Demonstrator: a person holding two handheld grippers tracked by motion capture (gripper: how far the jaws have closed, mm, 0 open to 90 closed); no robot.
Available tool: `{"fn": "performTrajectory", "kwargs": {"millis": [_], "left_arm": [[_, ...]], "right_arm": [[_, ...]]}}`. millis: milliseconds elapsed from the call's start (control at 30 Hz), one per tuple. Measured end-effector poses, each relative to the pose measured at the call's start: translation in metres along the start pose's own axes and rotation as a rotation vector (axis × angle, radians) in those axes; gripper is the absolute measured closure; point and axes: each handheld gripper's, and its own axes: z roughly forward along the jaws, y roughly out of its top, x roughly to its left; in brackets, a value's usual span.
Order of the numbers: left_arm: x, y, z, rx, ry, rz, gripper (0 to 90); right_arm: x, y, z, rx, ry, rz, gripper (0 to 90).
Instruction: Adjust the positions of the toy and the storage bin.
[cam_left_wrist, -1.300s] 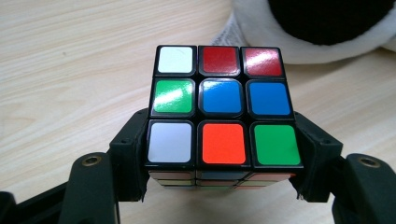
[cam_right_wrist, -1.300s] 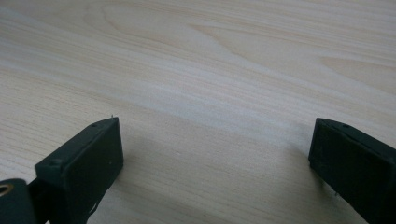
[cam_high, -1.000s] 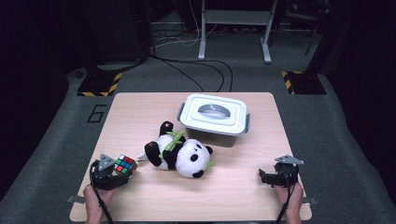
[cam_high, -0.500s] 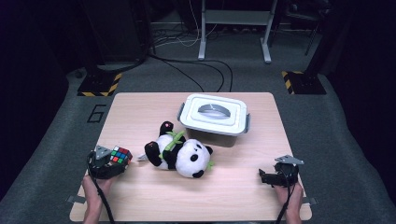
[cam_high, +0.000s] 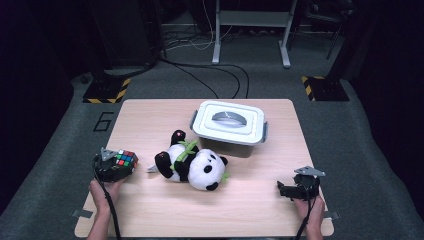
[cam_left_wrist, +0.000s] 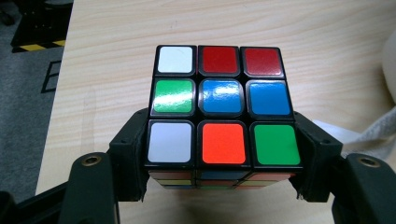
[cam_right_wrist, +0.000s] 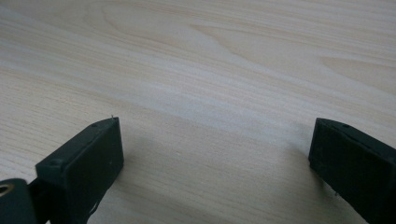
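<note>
1. My left gripper (cam_left_wrist: 219, 186) is clamped on the puzzle cube (cam_left_wrist: 219, 105). Its two black jaws press the cube's lower side faces from either side. I took it low and square, so the flat pads meet flat faces and the cube cannot twist out.

2. In the high view the cube (cam_high: 125, 159) sits at the near left corner of the counter (cam_high: 150, 115), in my left gripper (cam_high: 116, 169). It is just left of the panda, but apart from it. From the left gripper view I cannot tell whether the cube's underside touches the wood or rides just above it.

3. My right gripper (cam_right_wrist: 212, 144) has its jaws spread wide with nothing between them but bare wood. In the high view it (cam_high: 286, 190) rests low at the near right corner, well away from everything. I judge it parked there so it stays clear of the left hand's work and is ready if a second hold is needed.

4. The plush panda (cam_high: 192, 165) lies on its side in the middle of the counter, between my two hands, with a green strap across its body.

5. The white lidded box (cam_high: 229, 122) stands just behind the panda, its lid on and its grey handle lying flat. With the lid shut, I judge that nothing can go inside until one gripper lifts it, and the free right one is the likelier.
</note>
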Motion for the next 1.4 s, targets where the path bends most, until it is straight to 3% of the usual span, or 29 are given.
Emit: {"fn": "performTrajectory", "kwargs": {"millis": [200,367,733,767,867,1167,1400], "left_arm": [[0.004,0.006,0.010,0.007,0.020,-0.006,33.9],[0.011,0.006,0.025,0.015,0.026,-0.038,33.9],[0.017,0.008,0.029,0.010,0.025,-0.084,30.9],[0.018,0.007,0.026,-0.001,0.017,-0.100,21.6],[0.019,0.007,0.021,0.007,0.007,-0.111,14.7],[0.012,0.000,-0.009,-0.024,-0.014,-0.082,7.9],[-0.004,-0.025,-0.030,-0.014,-0.025,-0.058,4.0]], "right_arm": [[0.000,0.000,0.000,0.000,0.000,-0.001,2.5],[0.000,0.000,0.000,0.000,-0.001,0.001,2.5],[0.000,0.000,0.000,0.000,-0.001,0.000,2.5],[0.000,0.000,0.000,0.000,-0.001,0.000,2.5],[0.000,0.000,0.000,0.000,-0.001,0.001,2.5],[0.000,0.000,0.000,0.000,0.001,0.001,2.6],[0.000,0.000,0.000,-0.001,0.005,0.005,2.5]]}}
